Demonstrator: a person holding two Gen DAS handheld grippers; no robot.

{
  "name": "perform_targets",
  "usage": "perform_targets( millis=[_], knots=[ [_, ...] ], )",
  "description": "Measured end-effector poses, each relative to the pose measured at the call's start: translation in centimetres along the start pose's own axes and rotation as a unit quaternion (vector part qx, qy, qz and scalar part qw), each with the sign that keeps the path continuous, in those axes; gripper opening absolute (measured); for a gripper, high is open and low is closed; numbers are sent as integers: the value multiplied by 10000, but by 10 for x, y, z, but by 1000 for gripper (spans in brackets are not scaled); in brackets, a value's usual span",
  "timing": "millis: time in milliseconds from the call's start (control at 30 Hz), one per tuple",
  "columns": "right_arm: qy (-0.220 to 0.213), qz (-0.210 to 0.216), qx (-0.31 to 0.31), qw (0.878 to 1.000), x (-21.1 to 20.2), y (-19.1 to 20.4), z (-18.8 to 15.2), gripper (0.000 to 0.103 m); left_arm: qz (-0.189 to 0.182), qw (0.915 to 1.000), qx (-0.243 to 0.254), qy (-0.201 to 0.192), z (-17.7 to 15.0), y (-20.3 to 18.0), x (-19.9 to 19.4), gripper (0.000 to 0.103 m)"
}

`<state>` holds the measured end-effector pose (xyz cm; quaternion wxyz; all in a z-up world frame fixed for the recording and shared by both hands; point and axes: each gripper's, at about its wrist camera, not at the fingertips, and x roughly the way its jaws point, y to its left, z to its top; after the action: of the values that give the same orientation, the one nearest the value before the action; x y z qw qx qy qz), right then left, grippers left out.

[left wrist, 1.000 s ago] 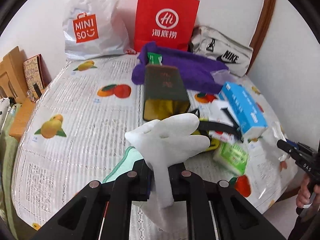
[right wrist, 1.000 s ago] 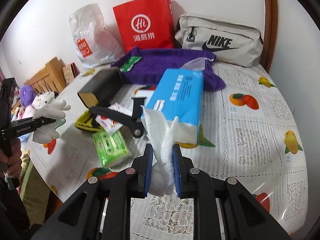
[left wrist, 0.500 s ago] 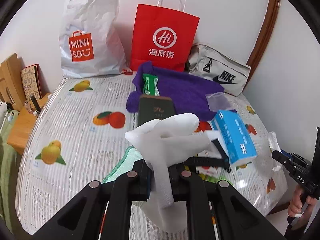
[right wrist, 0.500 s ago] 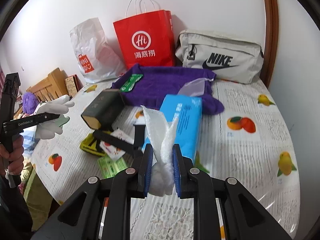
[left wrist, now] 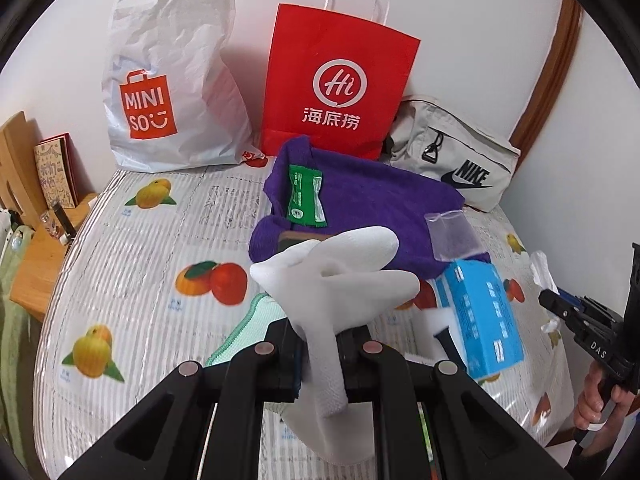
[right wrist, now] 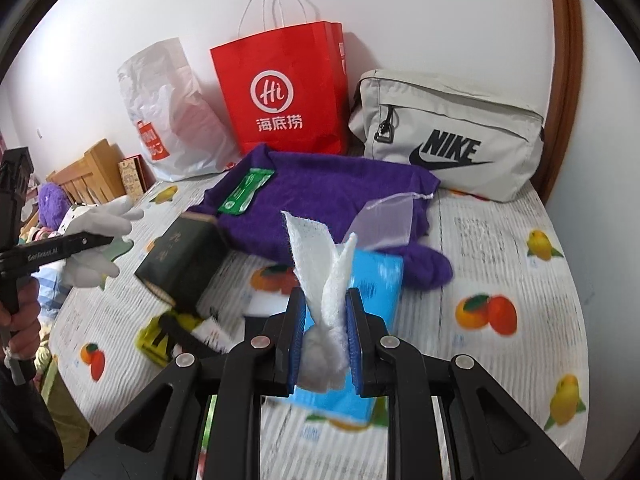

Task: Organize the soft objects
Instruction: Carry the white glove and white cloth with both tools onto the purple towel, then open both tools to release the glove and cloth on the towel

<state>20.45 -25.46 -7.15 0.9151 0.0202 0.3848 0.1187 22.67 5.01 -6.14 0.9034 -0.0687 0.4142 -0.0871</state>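
My left gripper (left wrist: 324, 354) is shut on a white glove (left wrist: 336, 276), held up over the table with its fingers pointing away from me. The same glove (right wrist: 96, 232) shows at the left edge of the right wrist view. My right gripper (right wrist: 326, 344) is shut on a crumpled white tissue (right wrist: 320, 280), lifted above the blue tissue pack (right wrist: 376, 276). A purple towel (left wrist: 372, 208) lies at the back of the table with a green packet (left wrist: 305, 194) on it. A mint-green cloth (left wrist: 248, 328) lies under the left gripper.
A white Miniso bag (left wrist: 172, 76), a red paper bag (left wrist: 340, 84) and a grey Nike pouch (left wrist: 456, 156) stand against the back wall. A dark box (right wrist: 180, 260), a clear plastic bag (left wrist: 452, 234) and small packets lie mid-table. Wooden furniture (left wrist: 16, 168) stands at the left.
Both grippers have pulled back and risen from the table, each keeping its hold. The bags at the wall now show in full, and the dark box sits mostly behind the glove.
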Motion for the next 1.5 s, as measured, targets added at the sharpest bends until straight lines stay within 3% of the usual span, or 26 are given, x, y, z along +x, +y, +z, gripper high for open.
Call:
perform_targets(
  millis=[533,1000,1167,1500],
  knots=[
    [371,-71,-20,9993,95,-13,75,20,-21,9993,48,364,61,-6,83,12],
    [993,-51,-205,9948,169,-18,92,21,-193,9980,-32,593,115,-14,142,12],
    [1231,-42,-155,9923,186,-20,92,21,-38,9953,43,967,119,-21,178,12],
    [1563,-118,-262,9873,211,-22,94,21,-14,9918,123,1275,118,-23,205,12]
  ],
)
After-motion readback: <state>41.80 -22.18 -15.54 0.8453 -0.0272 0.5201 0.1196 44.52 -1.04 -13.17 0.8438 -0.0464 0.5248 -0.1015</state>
